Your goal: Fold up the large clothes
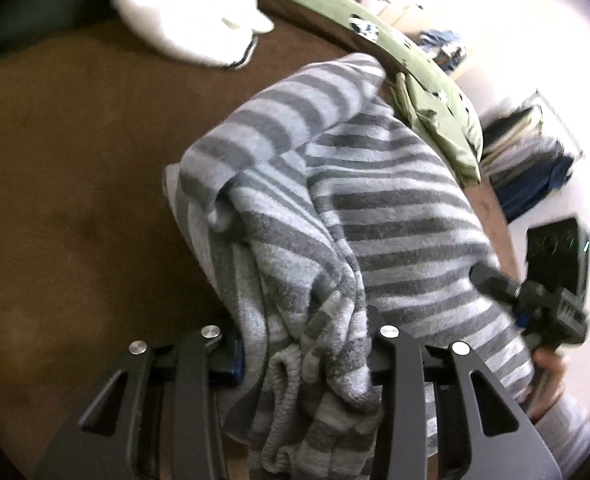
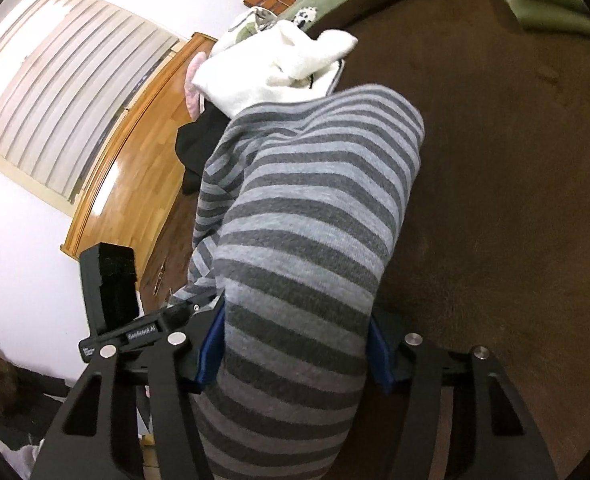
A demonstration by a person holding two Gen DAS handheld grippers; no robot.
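Brown bed [image 2: 495, 160]: striped garment [image 2: 307, 216] bunched, both grippers' fingers clamped on it, left [image 1: 307, 356], right [image 2: 295, 356]. White cloth [image 2: 279, 72], green pillow [image 1: 447, 120] beyond.

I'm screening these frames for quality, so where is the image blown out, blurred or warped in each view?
Left wrist view: the white garment and the room beyond the bed at upper right are overexposed, the right gripper is motion-blurred. Right wrist view: the striped sweater is sharp, the window blinds glare and bow with fisheye distortion.
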